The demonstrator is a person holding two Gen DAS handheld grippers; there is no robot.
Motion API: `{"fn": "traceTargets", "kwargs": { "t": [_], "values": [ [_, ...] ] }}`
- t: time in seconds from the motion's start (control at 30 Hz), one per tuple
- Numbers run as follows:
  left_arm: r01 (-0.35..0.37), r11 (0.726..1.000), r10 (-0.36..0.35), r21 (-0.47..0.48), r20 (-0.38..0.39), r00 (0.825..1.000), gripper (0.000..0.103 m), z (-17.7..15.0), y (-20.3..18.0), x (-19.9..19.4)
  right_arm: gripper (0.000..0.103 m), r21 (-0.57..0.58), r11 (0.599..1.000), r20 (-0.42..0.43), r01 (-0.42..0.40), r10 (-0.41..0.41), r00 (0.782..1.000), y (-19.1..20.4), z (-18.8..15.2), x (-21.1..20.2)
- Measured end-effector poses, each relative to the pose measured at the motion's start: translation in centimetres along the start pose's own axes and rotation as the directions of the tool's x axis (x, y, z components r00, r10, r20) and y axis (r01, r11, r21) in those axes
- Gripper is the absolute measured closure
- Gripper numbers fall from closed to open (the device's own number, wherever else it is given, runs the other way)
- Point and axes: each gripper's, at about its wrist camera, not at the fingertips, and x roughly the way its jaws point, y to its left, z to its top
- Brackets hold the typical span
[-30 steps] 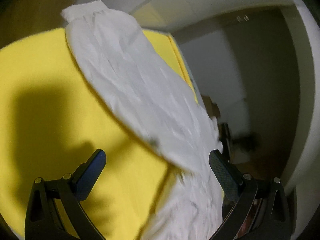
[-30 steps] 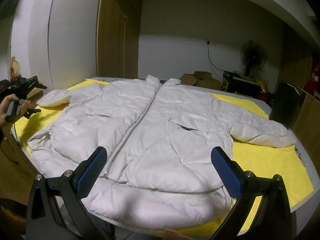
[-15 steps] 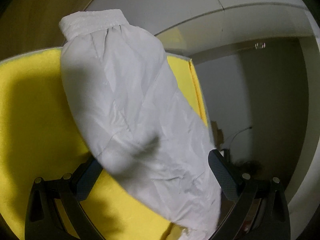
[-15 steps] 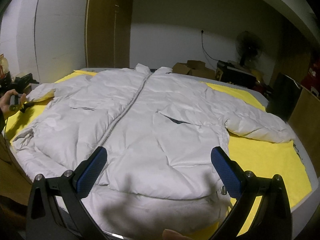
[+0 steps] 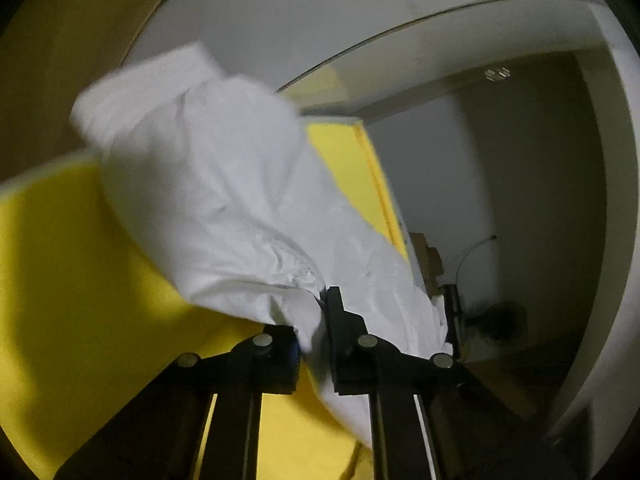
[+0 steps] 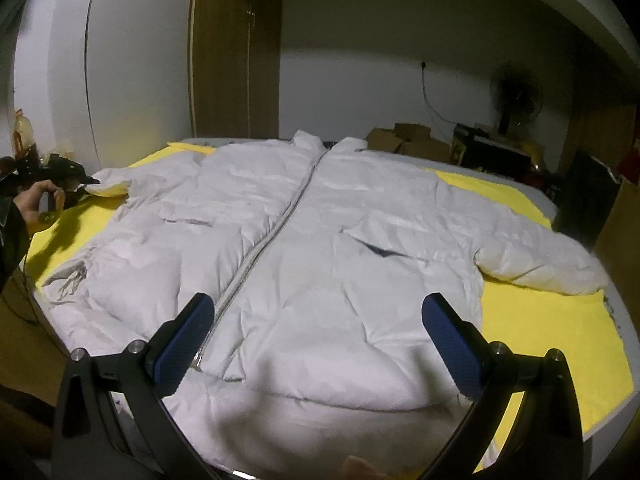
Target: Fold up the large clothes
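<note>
- White puffer jacket point(image 6: 320, 248), one only, lies spread face up and zipped on the yellow cloth point(image 6: 532, 320) that covers the table, collar at the far edge and hem nearest the right wrist camera.
- A second ago the left gripper point(image 5: 320, 320) stood wide open short of the sleeve point(image 5: 224, 208); now its jaws are clamped on a fold of that sleeve's white fabric, and the cuff end, blurred, sticks up beyond them.
- In the right wrist view the same change shows at far left: a hand point(image 6: 40, 200) holds the left gripper against the sleeve tip, where earlier it was clear of the jacket.
- The right gripper point(image 6: 320, 340) hangs over the hem as before, jaws spread wide with nothing between them; the jacket fills slightly more of its view than a second ago.
- Counted: two sleeves, one pinched, the other point(image 6: 536, 260) lying flat on the yellow cloth at right; two grippers; one standing fan point(image 6: 516, 96) and several cardboard boxes point(image 6: 404, 140) by the far wall.
</note>
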Motion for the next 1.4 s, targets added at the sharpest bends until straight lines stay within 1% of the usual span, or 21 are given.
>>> {"fn": "traceTargets", "kwargs": {
  "t": [0.07,0.1,0.17,0.3,0.4,0.5,0.57,0.63,0.7,0.73,0.77,0.83,0.9,1.0,1.03,1.1,1.13,1.17,1.27,1.33,1.4],
  "values": [
    [-0.015,0.995,0.013,0.103,0.027,1.0,0.096,0.6,-1.6,-0.5,0.0,-0.014,0.999,-0.001,-0.044,0.044,0.999,0.2,0.1,0.4],
    [-0.03,0.988,0.025,0.15,0.037,0.999,0.096,0.7,-2.4,-0.6,0.0,-0.014,0.996,-0.008,-0.09,0.09,0.996,0.2,0.1,0.6],
    [-0.05,0.977,0.041,0.209,0.05,0.998,0.098,0.8,-3.7,-0.9,0.0,0.002,0.99,-0.056,-0.143,0.143,0.988,0.6,0.4,1.3],
    [-0.071,0.953,0.046,0.293,0.092,0.995,0.098,0.9,-5.7,-1.7,0.0,-0.034,0.991,-0.072,-0.127,0.124,0.99,1.9,2.2,2.2],
    [-0.074,0.945,0.041,0.32,0.109,0.993,0.098,1.0,-7.0,-2.5,0.0,-0.086,0.987,-0.085,-0.135,0.127,0.988,3.4,5.8,3.7],
    [-0.066,0.938,0.026,0.339,0.12,0.992,0.098,0.5,-7.9,-3.6,0.0,-0.104,0.983,-0.152,-0.15,0.133,0.979,5.5,10.9,8.4],
    [-0.066,0.938,0.023,0.341,0.129,0.991,0.098,0.3,-8.5,-4.0,0.0,-0.115,0.978,-0.17,-0.177,0.156,0.973,8.5,14.9,13.5],
    [-0.056,0.941,0.009,0.333,0.14,0.99,0.098,0.3,-9.1,-4.2,0.0,-0.174,0.972,-0.202,-0.161,0.124,0.971,12.5,17.4,19.1],
    [-0.049,0.942,0.0,0.332,0.146,0.989,0.099,0.2,-9.5,-4.3,0.0,-0.276,0.954,-0.215,-0.116,0.056,0.975,16.6,18.2,23.5],
    [-0.05,0.939,-0.002,0.341,0.151,0.989,0.099,0.2,-10.0,-4.2,0.0,-0.327,0.941,-0.224,-0.082,0.007,0.974,19.4,18.3,26.7],
    [-0.054,0.934,-0.001,0.353,0.155,0.988,0.099,0.1,-10.4,-4.5,0.0,-0.338,0.939,-0.24,-0.068,-0.016,0.971,20.7,18.3,28.4],
    [-0.056,0.926,-0.004,0.374,0.159,0.987,0.099,-0.2,-11.4,-4.5,0.0,-0.317,0.943,-0.307,-0.099,-0.003,0.952,23.7,18.1,32.5],
    [-0.054,0.919,-0.01,0.39,0.161,0.987,0.099,-0.4,-12.5,-4.6,0.0,-0.311,0.944,-0.327,-0.115,0.008,0.945,25.5,17.7,34.3],
    [-0.048,0.91,-0.015,0.413,0.148,0.989,0.099,-1.0,-14.0,-4.0,0.0,-0.426,0.896,-0.362,-0.122,-0.045,0.931,28.7,15.4,36.8],
    [-0.052,0.905,-0.016,0.422,0.157,0.988,0.099,-1.2,-14.7,-4.0,0.0,-0.409,0.904,-0.354,-0.124,-0.031,0.935,28.2,15.3,36.5],
    [-0.038,0.897,-0.039,0.44,0.164,0.986,0.1,-1.7,-16.0,-3.9,0.0,-0.31,0.94,-0.346,-0.142,0.028,0.938,26.2,16.0,35.5],
    [-0.032,0.894,-0.048,0.448,0.167,0.985,0.1,-2.1,-16.7,-4.0,0.0,-0.229,0.962,-0.328,-0.149,0.068,0.942,23.8,16.6,34.0],
    [-0.027,0.889,-0.059,0.458,0.172,0.983,0.1,-2.6,-17.6,-3.9,0.0,-0.188,0.972,-0.31,-0.142,0.078,0.947,22.0,17.0,32.8],
    [-0.004,0.874,-0.097,0.486,0.183,0.978,0.1,-4.5,-20.8,-3.5,0.0,-0.1,0.99,-0.241,-0.097,0.07,0.968,14.8,17.6,27.8],
    [0.008,0.857,-0.121,0.515,0.187,0.975,0.1,-6.3,-23.3,-2.8,0.0,-0.043,0.996,-0.207,-0.076,0.066,0.976,10.5,17.1,24.9],
    [0.012,0.836,-0.134,0.549,0.182,0.974,0.1,-8.7,-26.0,-1.2,0.0,0.037,0.998,-0.187,-0.054,0.06,0.981,5.3,15.5,21.4]
  ]
}}
